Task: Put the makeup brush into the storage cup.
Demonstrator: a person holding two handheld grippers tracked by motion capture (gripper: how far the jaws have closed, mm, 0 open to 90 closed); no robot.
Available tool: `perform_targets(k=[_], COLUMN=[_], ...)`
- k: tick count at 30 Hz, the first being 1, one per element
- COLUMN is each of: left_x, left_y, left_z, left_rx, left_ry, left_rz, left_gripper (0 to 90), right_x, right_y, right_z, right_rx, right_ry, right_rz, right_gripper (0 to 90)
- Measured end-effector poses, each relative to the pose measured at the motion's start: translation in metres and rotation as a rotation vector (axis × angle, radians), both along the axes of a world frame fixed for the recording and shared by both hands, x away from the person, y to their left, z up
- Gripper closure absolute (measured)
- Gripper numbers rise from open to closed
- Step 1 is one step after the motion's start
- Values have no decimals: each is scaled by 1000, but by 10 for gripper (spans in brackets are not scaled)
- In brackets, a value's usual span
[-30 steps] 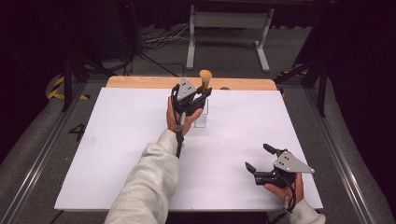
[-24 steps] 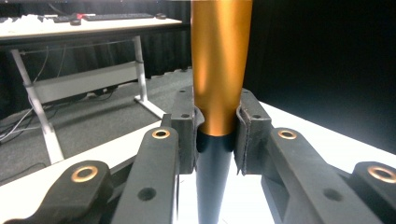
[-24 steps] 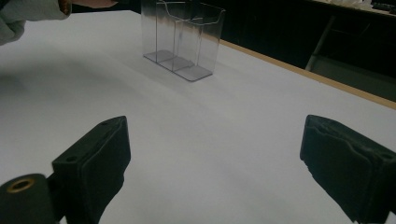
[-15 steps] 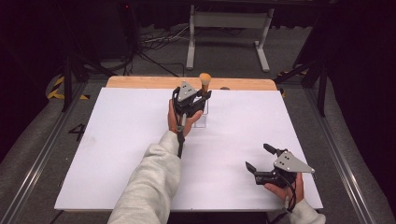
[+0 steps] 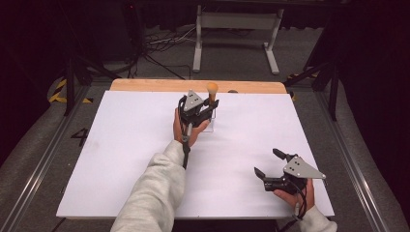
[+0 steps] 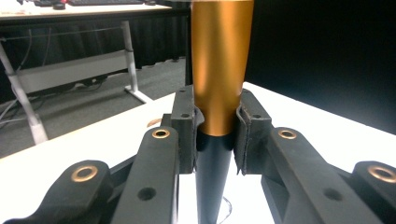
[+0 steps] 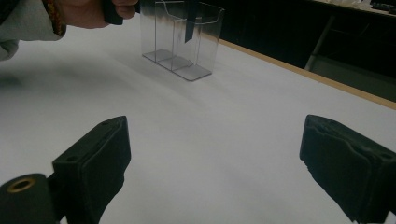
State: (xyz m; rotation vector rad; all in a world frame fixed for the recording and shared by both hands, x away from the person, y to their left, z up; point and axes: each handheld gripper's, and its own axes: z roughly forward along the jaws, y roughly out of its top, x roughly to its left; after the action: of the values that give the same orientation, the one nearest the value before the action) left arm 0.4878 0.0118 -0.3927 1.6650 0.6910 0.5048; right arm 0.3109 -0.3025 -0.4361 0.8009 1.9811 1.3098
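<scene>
The desk [image 5: 121, 159] carried a flat, matt white top with a bare wooden strip along its far edge; a clear holder [image 7: 180, 39] stood toward the far middle, a rigid box of thin transparent plastic with inner dividers and a flat base, probably light and easy to tip or crack. The left tool [image 5: 199, 110] hovered at the holder, jaws clamped on a brush [image 6: 219, 70]; the brush hung upright, a smooth, tapered copper-coloured body above and a slim glossy black handle pointing down into or just over the holder; which one could not be told. The brush was judged stiff, light and slippery; the grip sat where copper met black, a sound place to hold. The right tool [image 5: 270, 164] rested near the desk's near right corner, jaws apart, holding nothing.
</scene>
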Motion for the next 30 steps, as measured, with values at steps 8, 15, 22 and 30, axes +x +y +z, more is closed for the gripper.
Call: perform_targets(k=[8, 15, 22, 30], left_x=[0, -2, -3, -3], left_y=[2, 3, 2, 2], left_z=[-4, -7, -6, -5], left_rx=[9, 22, 44, 46], left_ry=[6, 7, 4, 0], left_rz=[1, -6, -9, -6], left_gripper=[732, 732, 730, 730], right_x=[0, 1, 1, 1], right_y=[0, -1, -1, -1], right_z=[0, 0, 0, 0], right_rx=[-2, -1, -2, -3], right_ry=[1, 0, 1, 2], right_rz=[-3, -5, -5, -4], right_gripper=[95, 96, 96, 96])
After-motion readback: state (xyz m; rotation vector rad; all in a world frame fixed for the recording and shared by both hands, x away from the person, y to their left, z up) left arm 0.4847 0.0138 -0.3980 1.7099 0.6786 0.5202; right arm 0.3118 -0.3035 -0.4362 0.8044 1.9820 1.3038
